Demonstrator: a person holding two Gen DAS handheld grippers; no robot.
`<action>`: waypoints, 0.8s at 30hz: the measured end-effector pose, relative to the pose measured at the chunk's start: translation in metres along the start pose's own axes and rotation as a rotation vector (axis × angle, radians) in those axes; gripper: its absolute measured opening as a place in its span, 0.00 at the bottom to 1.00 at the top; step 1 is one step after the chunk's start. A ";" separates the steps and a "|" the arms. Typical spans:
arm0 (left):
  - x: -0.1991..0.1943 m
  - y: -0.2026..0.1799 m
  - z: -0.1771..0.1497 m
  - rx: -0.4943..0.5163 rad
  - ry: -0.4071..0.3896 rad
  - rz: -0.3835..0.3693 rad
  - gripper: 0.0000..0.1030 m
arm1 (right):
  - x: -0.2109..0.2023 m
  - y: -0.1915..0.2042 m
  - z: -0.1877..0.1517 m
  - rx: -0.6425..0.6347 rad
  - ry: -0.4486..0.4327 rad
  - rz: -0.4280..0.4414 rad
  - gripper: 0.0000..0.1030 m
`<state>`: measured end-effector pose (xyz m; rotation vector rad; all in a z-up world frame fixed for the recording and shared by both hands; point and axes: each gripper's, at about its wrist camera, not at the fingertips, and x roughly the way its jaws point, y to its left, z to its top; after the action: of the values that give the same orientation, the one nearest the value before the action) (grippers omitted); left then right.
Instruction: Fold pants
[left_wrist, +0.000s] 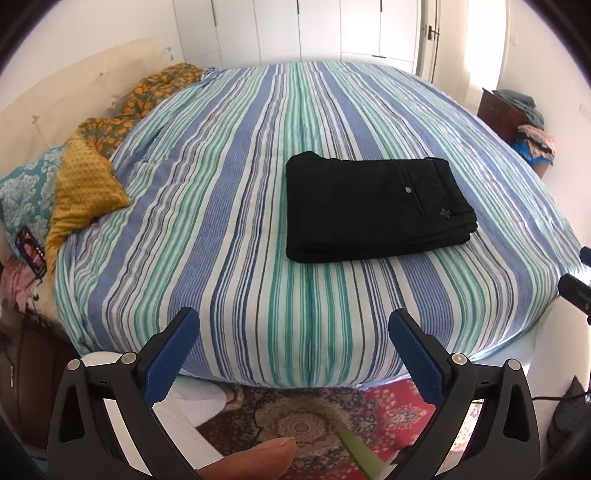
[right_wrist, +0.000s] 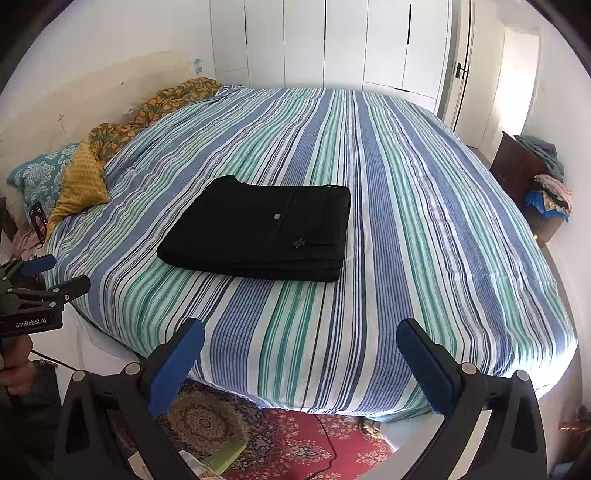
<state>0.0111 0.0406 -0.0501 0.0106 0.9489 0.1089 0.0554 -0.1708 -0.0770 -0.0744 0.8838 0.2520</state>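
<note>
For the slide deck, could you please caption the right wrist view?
Folded black pants lie on the striped blue-green bedspread; the open right claw hangs off the bed's edge, gripping nothing.

Black pants (left_wrist: 376, 210); blue, green, white striped sheet (left_wrist: 229, 206); mustard pillow (left_wrist: 85, 184); red patterned rug (right_wrist: 295, 443); blue pads (left_wrist: 171, 360).

Striped bed (right_wrist: 424, 258) bears folded black pants (right_wrist: 258, 229)

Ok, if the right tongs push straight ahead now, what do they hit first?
Probably the striped bedcover near the bed's front edge: the open right tongs look over it, with the folded black pants farther on, left of centre. Depth is unclear.
</note>
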 end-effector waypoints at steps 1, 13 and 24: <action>0.001 0.000 0.000 -0.004 0.004 0.003 0.99 | 0.000 0.001 -0.001 0.000 0.003 0.007 1.00; -0.001 -0.004 0.002 -0.013 0.019 -0.036 0.99 | 0.001 0.009 0.000 -0.014 0.021 -0.024 1.00; -0.005 -0.011 0.002 0.017 0.005 -0.005 0.99 | -0.004 0.016 -0.001 -0.035 0.015 -0.033 1.00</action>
<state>0.0106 0.0295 -0.0455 0.0233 0.9543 0.0967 0.0483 -0.1557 -0.0740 -0.1236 0.8929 0.2368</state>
